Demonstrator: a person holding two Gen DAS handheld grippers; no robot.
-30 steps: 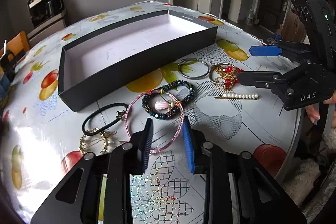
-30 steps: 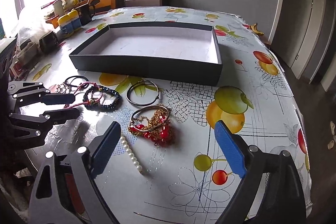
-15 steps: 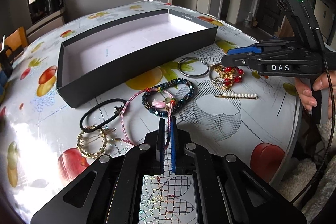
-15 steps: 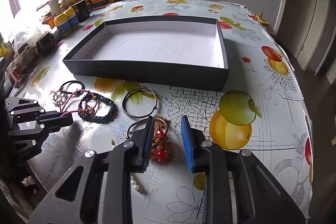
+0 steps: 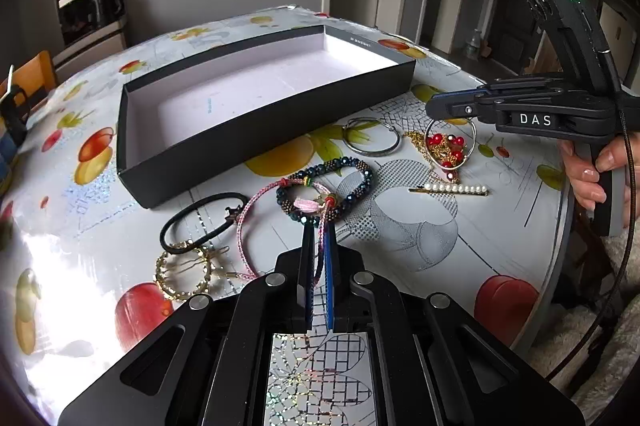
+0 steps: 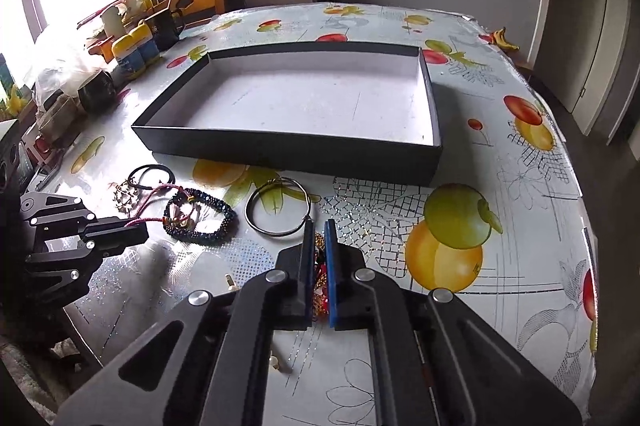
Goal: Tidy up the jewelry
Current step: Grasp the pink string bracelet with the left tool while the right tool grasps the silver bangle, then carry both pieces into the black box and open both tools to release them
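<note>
Your left claw (image 5: pixel 319 226) is clamped on the pink cord bracelet (image 5: pixel 256 202), your right claw (image 6: pixel 319 226) on the gold-and-red chain bracelet (image 5: pixel 446 148). The beaded bracelet (image 5: pixel 344 170), silver hoop (image 6: pixel 278 208) and pearl clip (image 5: pixel 450 189) lie between them on the tabletop (image 6: pixel 520 218); beyond sits the open black box (image 6: pixel 296 150).

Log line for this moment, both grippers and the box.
left gripper: shut on pink cord bracelet | right gripper: shut on gold-and-red chain jewelry | black box: empty
</note>
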